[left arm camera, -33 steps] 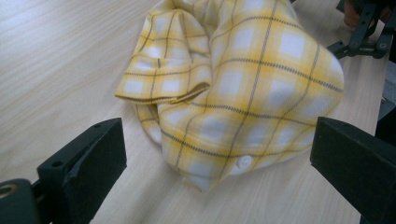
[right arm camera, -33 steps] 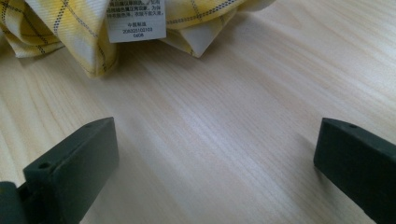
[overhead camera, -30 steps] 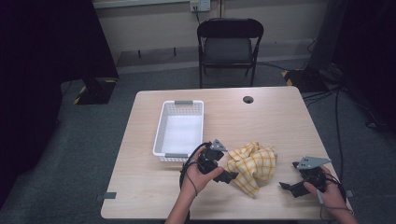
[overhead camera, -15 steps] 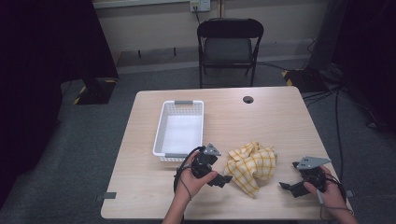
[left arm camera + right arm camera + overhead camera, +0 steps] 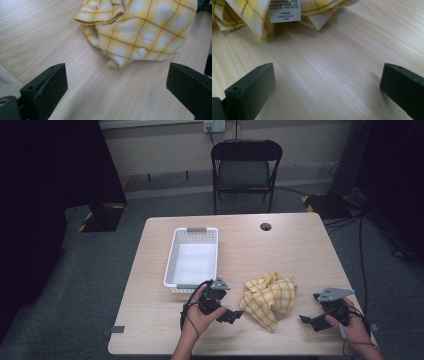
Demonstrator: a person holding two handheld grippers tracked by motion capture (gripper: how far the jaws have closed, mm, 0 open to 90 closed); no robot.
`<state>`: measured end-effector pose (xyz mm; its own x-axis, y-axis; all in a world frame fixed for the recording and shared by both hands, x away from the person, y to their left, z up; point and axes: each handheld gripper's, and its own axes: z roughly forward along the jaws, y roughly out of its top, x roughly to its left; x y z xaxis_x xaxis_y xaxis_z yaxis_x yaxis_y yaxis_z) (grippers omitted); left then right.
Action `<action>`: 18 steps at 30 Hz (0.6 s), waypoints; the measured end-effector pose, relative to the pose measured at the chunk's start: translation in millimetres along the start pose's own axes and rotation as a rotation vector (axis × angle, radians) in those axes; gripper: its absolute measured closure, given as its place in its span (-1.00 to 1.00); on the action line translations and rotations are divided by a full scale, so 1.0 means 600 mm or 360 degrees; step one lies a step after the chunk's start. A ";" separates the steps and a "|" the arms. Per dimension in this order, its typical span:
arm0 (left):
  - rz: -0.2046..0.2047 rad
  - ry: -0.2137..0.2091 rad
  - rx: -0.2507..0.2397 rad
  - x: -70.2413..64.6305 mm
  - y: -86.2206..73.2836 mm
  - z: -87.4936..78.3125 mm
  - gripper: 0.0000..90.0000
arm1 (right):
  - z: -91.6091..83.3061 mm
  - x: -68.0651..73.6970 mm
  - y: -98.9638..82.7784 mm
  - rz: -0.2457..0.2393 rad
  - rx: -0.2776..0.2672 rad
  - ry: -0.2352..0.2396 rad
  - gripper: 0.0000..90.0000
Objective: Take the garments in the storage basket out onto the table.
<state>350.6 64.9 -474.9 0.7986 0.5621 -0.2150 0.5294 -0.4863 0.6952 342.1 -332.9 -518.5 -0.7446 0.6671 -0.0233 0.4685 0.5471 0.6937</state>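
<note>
A crumpled yellow plaid shirt (image 5: 270, 297) lies on the wooden table (image 5: 300, 255), near its front edge. My left gripper (image 5: 234, 315) rests just left of the shirt, open and holding nothing. In the left gripper view the shirt (image 5: 140, 27) lies a short way ahead of the wide-apart jaws, with a white button (image 5: 141, 51) showing, and the left gripper (image 5: 117, 75) is over bare wood. My right gripper (image 5: 309, 321) sits right of the shirt, open and holding nothing. The right gripper view shows the right gripper (image 5: 327, 72) over bare wood, with the shirt's white label (image 5: 284, 10) ahead.
A white plastic basket (image 5: 192, 236) stands at the table's left middle, with nothing in it. A round cable hole (image 5: 265, 226) is near the far edge. A black folding chair (image 5: 245, 170) stands beyond the table. Both forearms come in over the front edge.
My left gripper has drawn back to the left and toward the person, away from the shirt it was against. The shirt stays on the table. The right gripper has not moved.
</note>
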 end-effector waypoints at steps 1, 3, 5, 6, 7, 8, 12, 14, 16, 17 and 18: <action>-0.0004 -0.0001 0.0003 0.001 -0.003 0.000 -0.93 | 0.000 0.000 0.000 0.0000 0.0000 0.0000 -1.00; -0.0014 -0.0001 0.0009 0.003 -0.008 -0.002 -0.93 | 0.000 0.000 0.000 0.0001 0.0000 0.0000 -1.00; -0.0015 0.0000 0.0008 0.004 -0.011 -0.003 -0.93 | 0.000 0.000 0.000 0.0000 0.0001 0.0000 -1.00; -0.0013 0.0001 0.0013 0.005 -0.013 -0.004 -0.93 | 0.000 0.000 0.000 0.0000 0.0000 0.0000 -1.00; -0.0016 -0.0007 0.0016 0.006 -0.015 -0.004 -0.93 | 0.000 0.000 0.000 0.0000 0.0000 0.0000 -1.00; -0.0019 -0.0005 0.0022 0.008 -0.018 -0.004 -0.93 | 0.000 0.000 0.000 0.0001 0.0001 0.0000 -1.00; -0.0034 0.0001 0.0028 0.013 -0.027 -0.008 -0.93 | 0.000 0.000 0.000 0.0001 0.0000 0.0000 -1.00; -0.0049 0.0005 0.0021 0.015 -0.030 -0.012 -0.93 | 0.000 0.000 0.000 0.0000 0.0000 0.0000 -1.00; -0.0053 0.0006 0.0019 0.016 -0.033 -0.014 -0.93 | 0.000 0.000 0.000 0.0001 0.0001 0.0000 -1.00; -0.0049 0.0012 0.0016 0.017 -0.034 -0.016 -0.93 | 0.000 0.000 0.000 0.0001 0.0001 0.0000 -1.00; -0.0059 0.0018 0.0009 0.017 -0.034 -0.017 -0.93 | 0.000 0.000 0.000 0.0000 0.0000 0.0000 -1.00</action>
<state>345.0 87.8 -484.3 0.7753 0.5873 -0.2325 0.5601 -0.4691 0.6828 342.1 -332.9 -518.5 -0.7446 0.6671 -0.0233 0.4686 0.5472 0.6936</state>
